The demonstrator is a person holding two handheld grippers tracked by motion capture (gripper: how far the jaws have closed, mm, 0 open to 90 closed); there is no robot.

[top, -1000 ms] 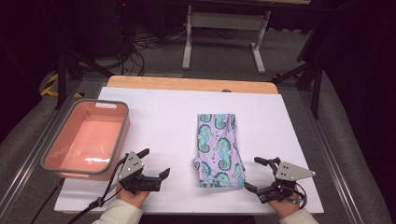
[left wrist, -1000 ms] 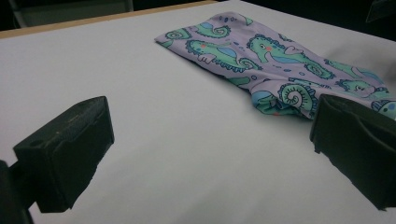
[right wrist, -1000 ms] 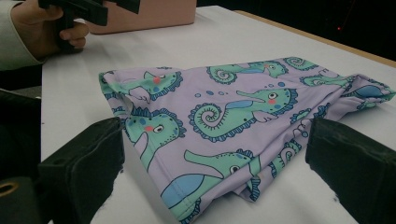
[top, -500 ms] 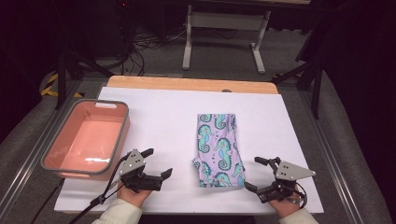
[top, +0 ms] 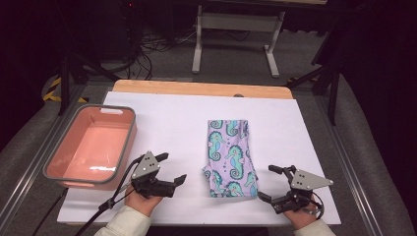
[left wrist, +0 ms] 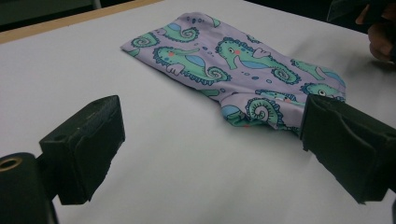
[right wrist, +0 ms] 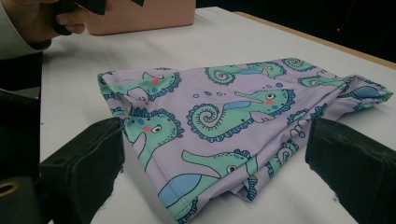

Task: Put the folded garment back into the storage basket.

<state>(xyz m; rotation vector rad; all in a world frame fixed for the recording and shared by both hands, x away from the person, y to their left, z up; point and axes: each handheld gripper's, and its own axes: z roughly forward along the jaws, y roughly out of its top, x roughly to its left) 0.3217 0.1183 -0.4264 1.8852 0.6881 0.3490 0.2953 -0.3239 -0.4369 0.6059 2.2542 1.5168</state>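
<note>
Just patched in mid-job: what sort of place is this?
Probably a lab recording station: a white-covered table on dark floor, loose cables behind it, a metal stand, and a folded lilac seahorse-print cloth laid out.

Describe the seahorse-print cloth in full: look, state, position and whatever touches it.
The seahorse-print cloth is a soft, thin, stretchy-looking lilac fabric printed with teal and blue seahorses. It is folded into a long, narrow, several-layered rectangle with stitched hems along its edges and slight rumples at its near end. It lies flat on the white table cover, right of the middle, its long side running away from the person. Only the cover touches it; the left gripper and right gripper flank its near end, both open.
</note>
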